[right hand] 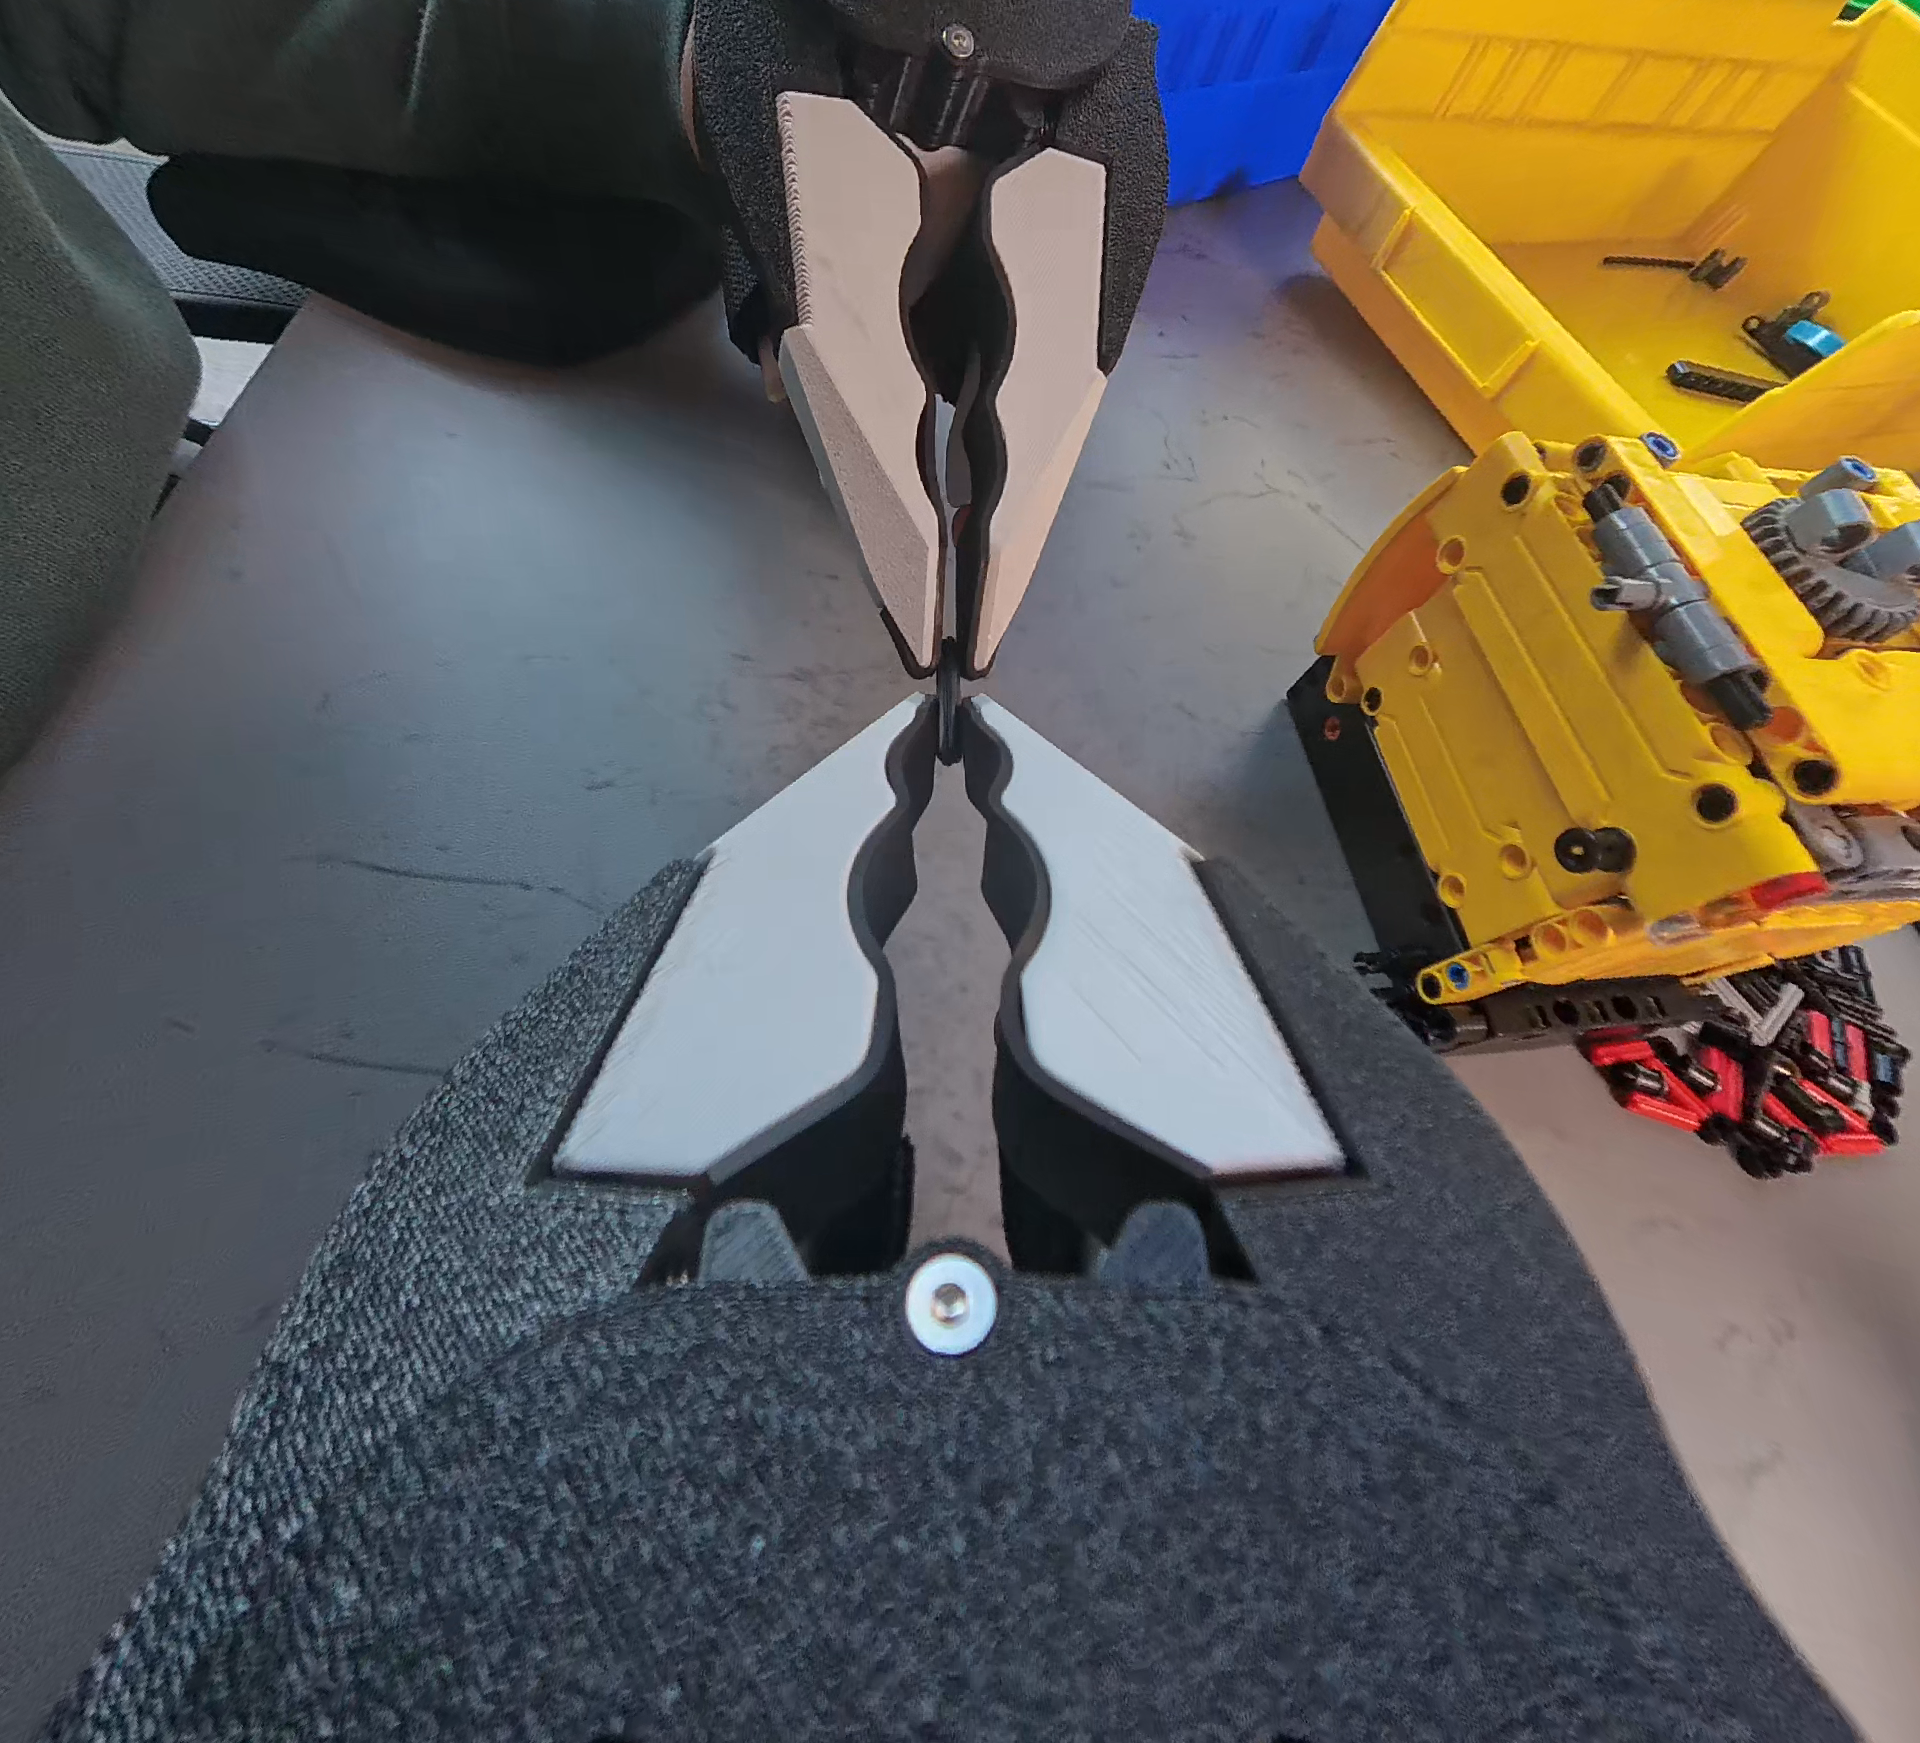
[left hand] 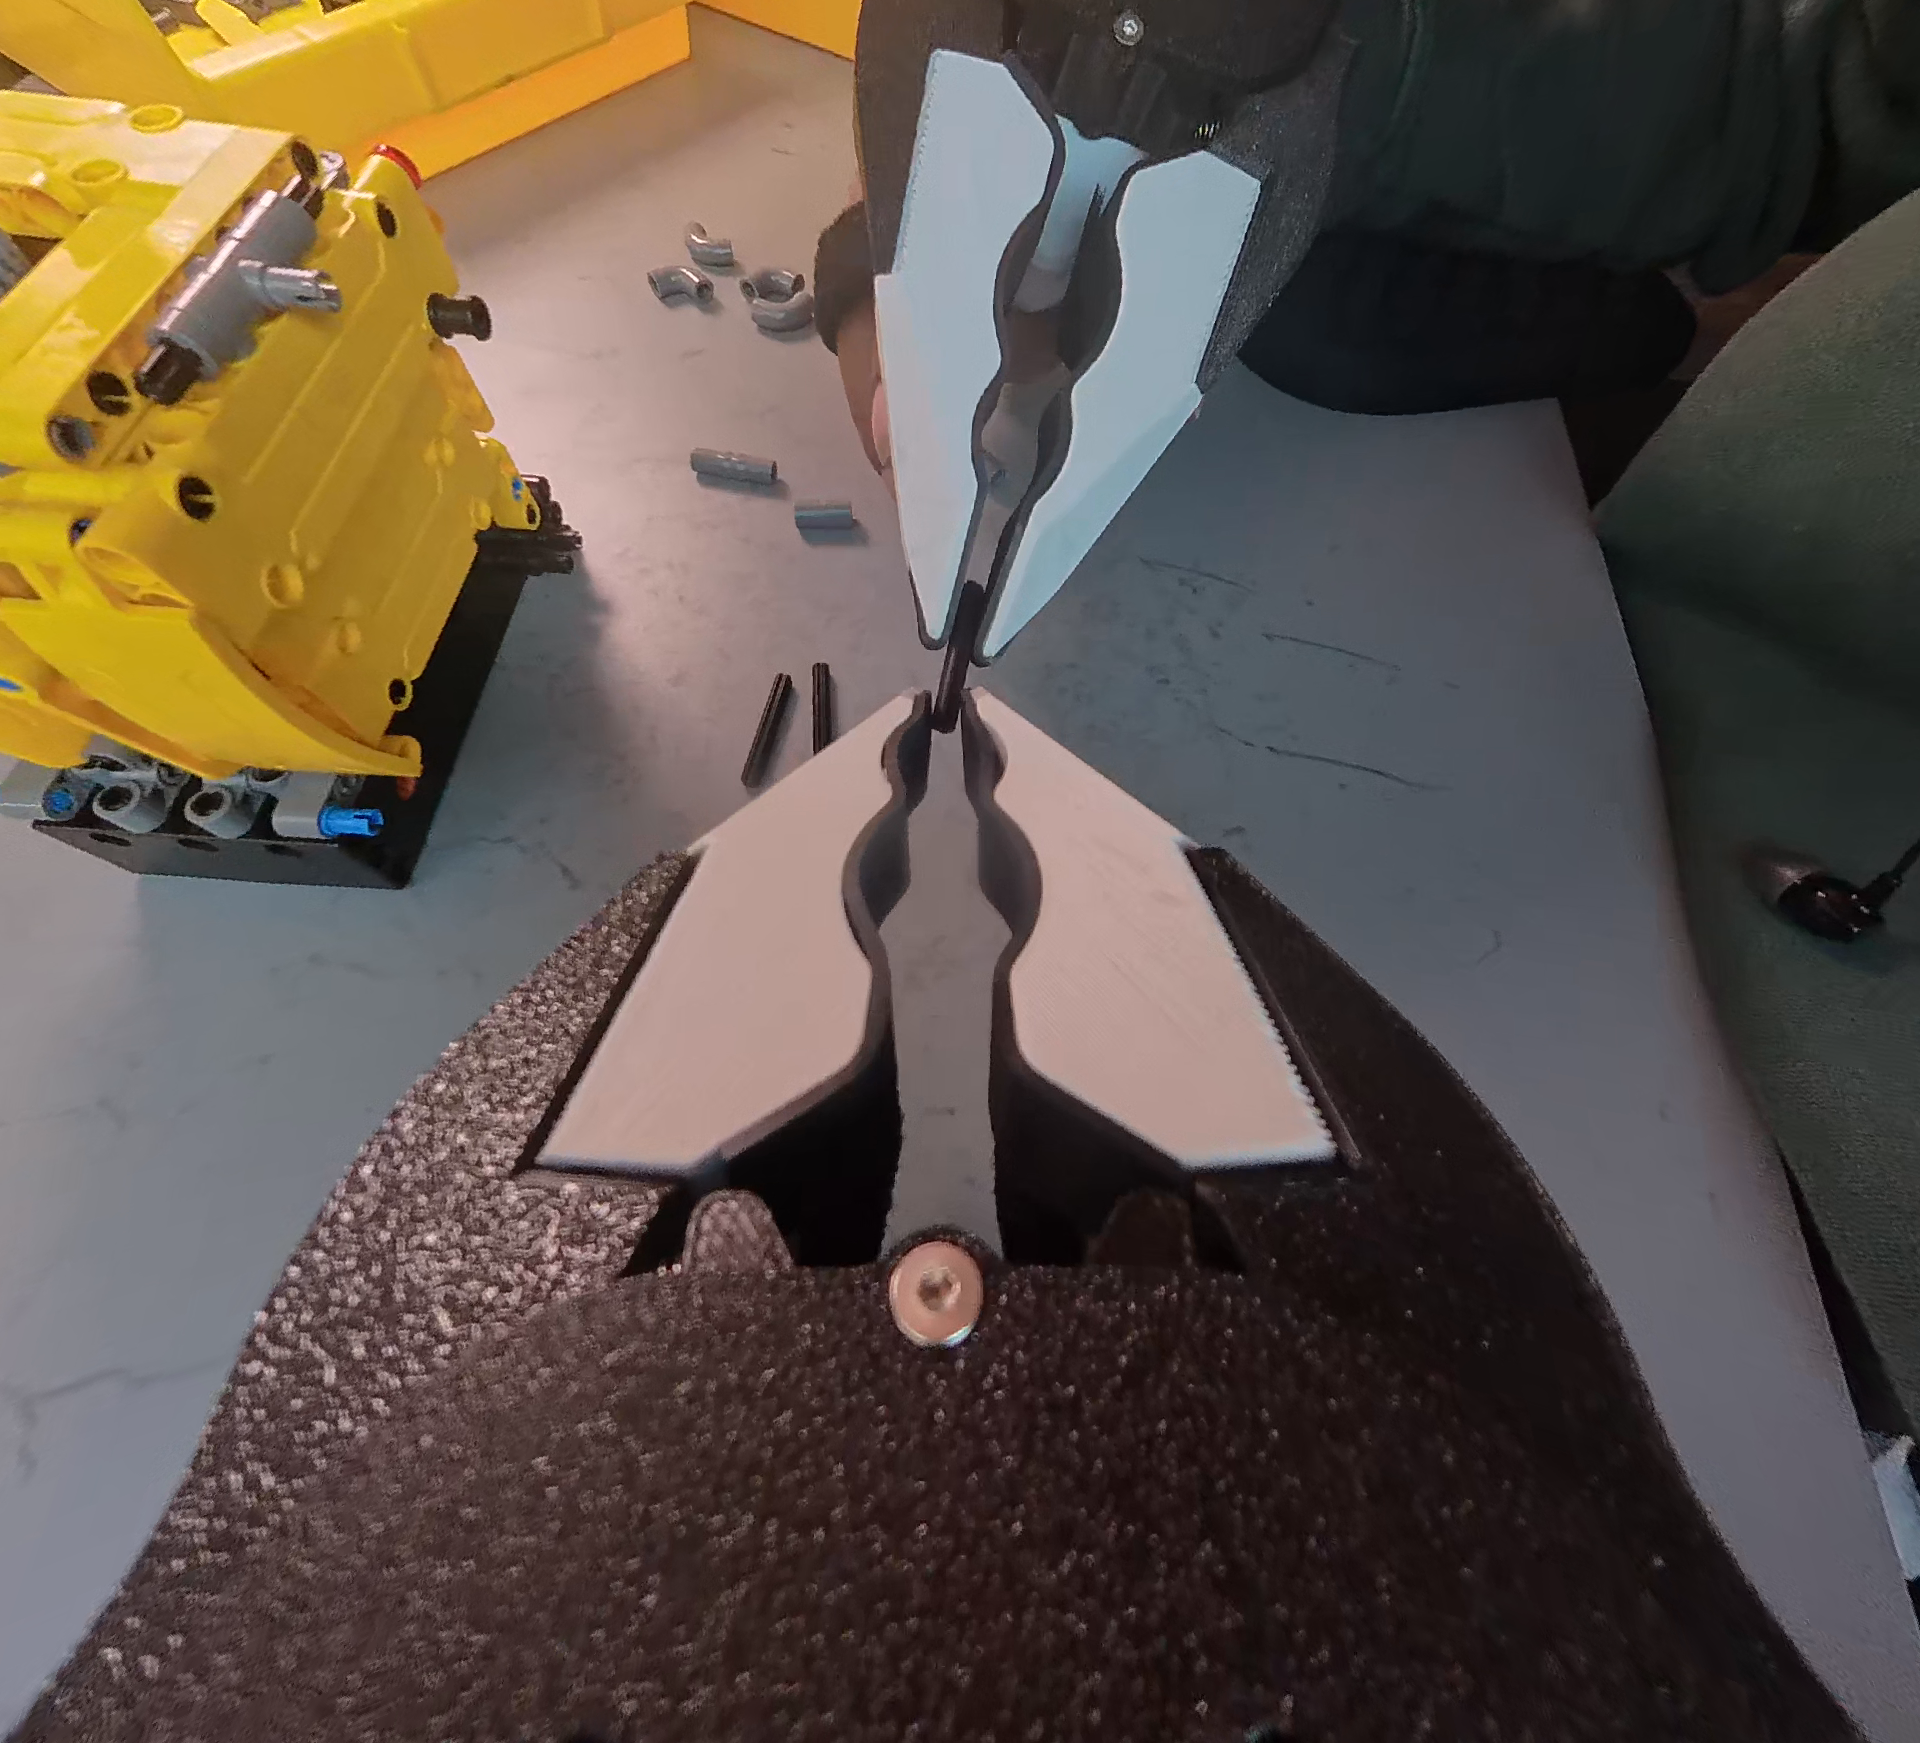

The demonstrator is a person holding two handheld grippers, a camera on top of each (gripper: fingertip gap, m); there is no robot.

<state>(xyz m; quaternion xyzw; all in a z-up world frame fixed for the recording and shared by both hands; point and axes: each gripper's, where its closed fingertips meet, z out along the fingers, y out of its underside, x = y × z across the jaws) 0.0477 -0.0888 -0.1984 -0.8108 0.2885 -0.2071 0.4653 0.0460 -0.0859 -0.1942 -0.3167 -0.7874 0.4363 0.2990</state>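
**A:** One grey counter is carrying everything, yes?

**B:** Yes. Blue bins are standing at the back, with a yellow bin beside them holding a few dark parts. A yellow brick-built model is sitting on a black base just in front of that bin.

**A:** And the person?

**B:** Only a dark green sleeve is showing. The left hand-held gripper and the right hand-held gripper are meeting tip to tip above the bare middle of the counter, well apart from the model.

**A:** What are they gripping?

**B:** Both are pinching one short black pin, each by an end. The jaws on either side are closing down to a sliver, with only the very tips biting. The pin is hanging in the air between them, clear of the counter.

**A:** Is that hold looking sound to you?

**B:** I am judging it thin. With so little pad on so small a part, any twist of one wrist against the other is likely to be levering it out. Both tools are lying nearly in one line along the pin, and that is helping: squeeze evenly and steer from the wrists, not the elbows.

**A:** Anything loose nearby?

**B:** Grey elbows and two black rods are lying to the left, near the tips but not touching them.
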